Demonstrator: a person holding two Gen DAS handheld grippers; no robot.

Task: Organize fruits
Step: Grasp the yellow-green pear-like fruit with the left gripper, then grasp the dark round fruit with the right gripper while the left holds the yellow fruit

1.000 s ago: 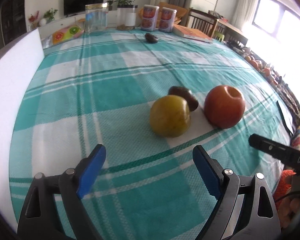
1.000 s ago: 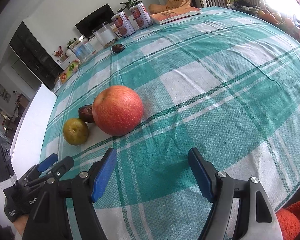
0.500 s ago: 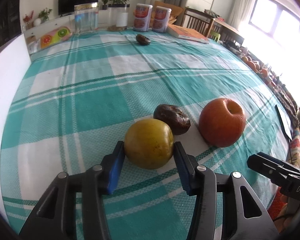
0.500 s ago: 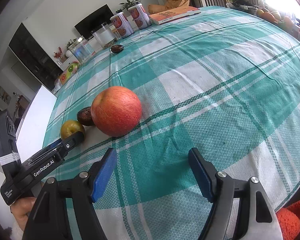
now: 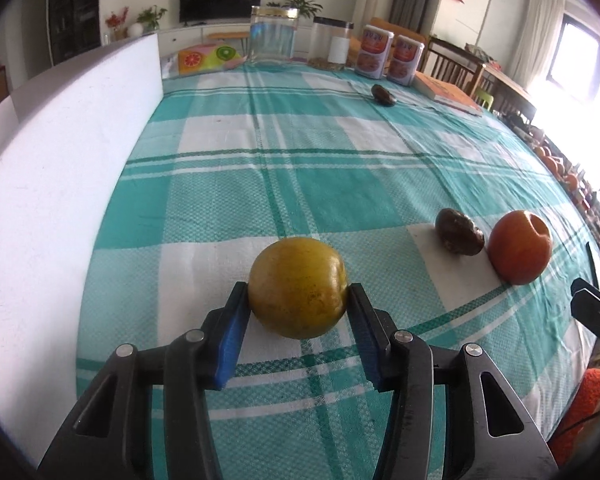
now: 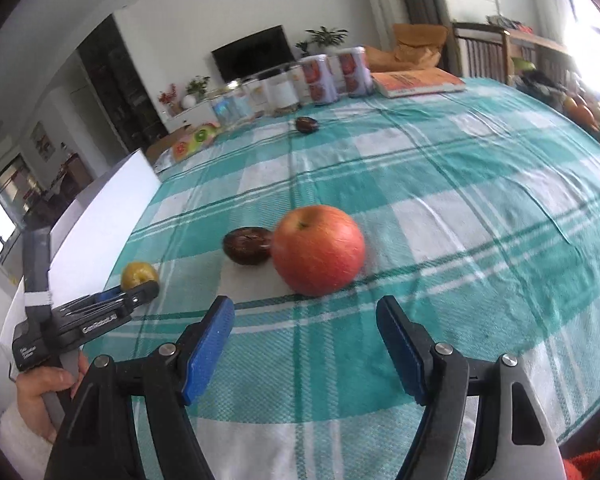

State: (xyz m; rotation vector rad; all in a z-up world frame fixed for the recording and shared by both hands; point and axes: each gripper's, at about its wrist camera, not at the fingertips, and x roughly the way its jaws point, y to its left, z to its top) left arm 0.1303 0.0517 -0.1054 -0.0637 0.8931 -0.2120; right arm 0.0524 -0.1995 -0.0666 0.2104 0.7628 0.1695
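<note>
My left gripper (image 5: 298, 316) is shut on a yellow-green round fruit (image 5: 298, 287), held just above the checked cloth, left of the other fruits. A dark brown wrinkled fruit (image 5: 459, 231) and a red apple (image 5: 520, 252) lie to its right, touching each other. My right gripper (image 6: 306, 344) is open and empty, a short way in front of the apple (image 6: 318, 255). The right wrist view also shows the brown fruit (image 6: 247, 246), the yellow fruit (image 6: 139, 274) and my left gripper (image 6: 140, 292) at the left. A second dark fruit (image 5: 382, 95) lies far back.
A white board (image 5: 60, 152) stands along the table's left edge. Jars (image 5: 274, 38), two tins (image 5: 392, 54), a book (image 5: 448, 94) and a fruit-print box (image 5: 208, 57) line the far edge. The green checked tablecloth (image 5: 300, 184) covers the table. Oranges (image 6: 584, 114) sit off the right side.
My left gripper closed on the yellow fruit and carried it left, away from the brown fruit and the apple. My right gripper turned a little toward the apple and stayed open.
</note>
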